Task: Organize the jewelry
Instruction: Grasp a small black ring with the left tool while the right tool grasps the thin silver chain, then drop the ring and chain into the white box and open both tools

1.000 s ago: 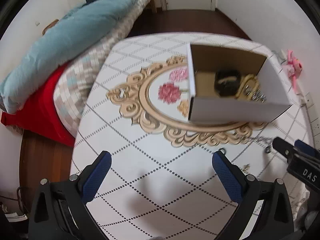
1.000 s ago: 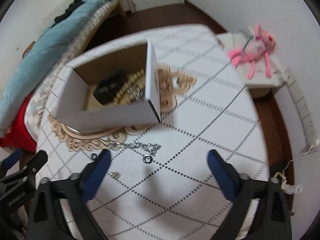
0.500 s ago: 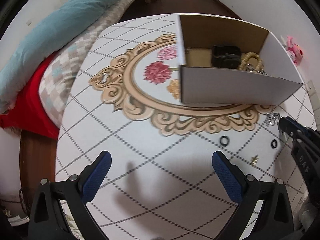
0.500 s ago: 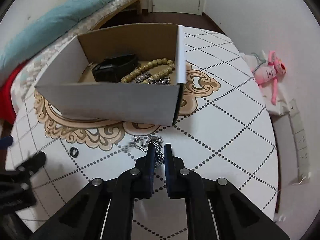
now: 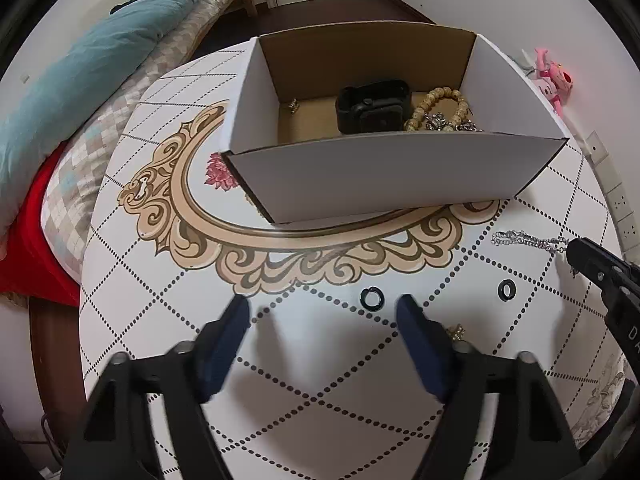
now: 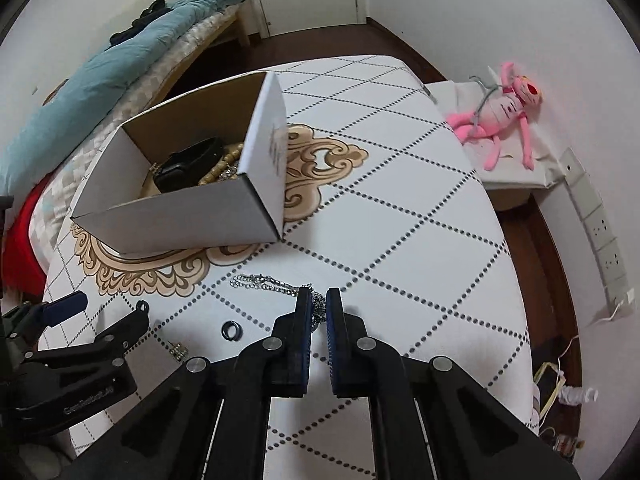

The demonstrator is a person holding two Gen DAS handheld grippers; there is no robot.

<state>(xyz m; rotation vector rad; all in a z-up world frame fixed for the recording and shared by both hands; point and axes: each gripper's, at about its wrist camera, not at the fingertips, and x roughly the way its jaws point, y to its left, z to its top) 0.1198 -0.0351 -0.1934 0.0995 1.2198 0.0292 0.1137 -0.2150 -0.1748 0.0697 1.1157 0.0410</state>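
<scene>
A white cardboard box (image 5: 380, 176) (image 6: 180, 216) on the patterned table holds a black watch (image 5: 374, 106) and a bead bracelet (image 5: 436, 108). In front of the box lies a silver chain (image 5: 528, 239) (image 6: 264, 281), and my right gripper (image 6: 318, 308) (image 5: 580, 252) is shut on its right end. My left gripper (image 5: 324, 312) (image 6: 104, 308) points down at the table with its jaws closing. A black ring (image 5: 371, 298) lies just ahead of its tips, near the right finger, untouched by the pads. A second black ring (image 5: 506, 290) (image 6: 232, 330) and a small gold earring (image 5: 456, 332) (image 6: 179, 351) lie between the two grippers.
A bed with a teal quilt (image 5: 100, 52) and a red sheet borders the table's left side. A pink plush toy (image 6: 500, 112) lies on a low white stand to the right, by wall sockets (image 6: 604, 240). The table's rounded edge runs close on both sides.
The right gripper went from wide open to shut on the chain's end. The left gripper came down and nearer to the rings, and its jaws narrowed.
</scene>
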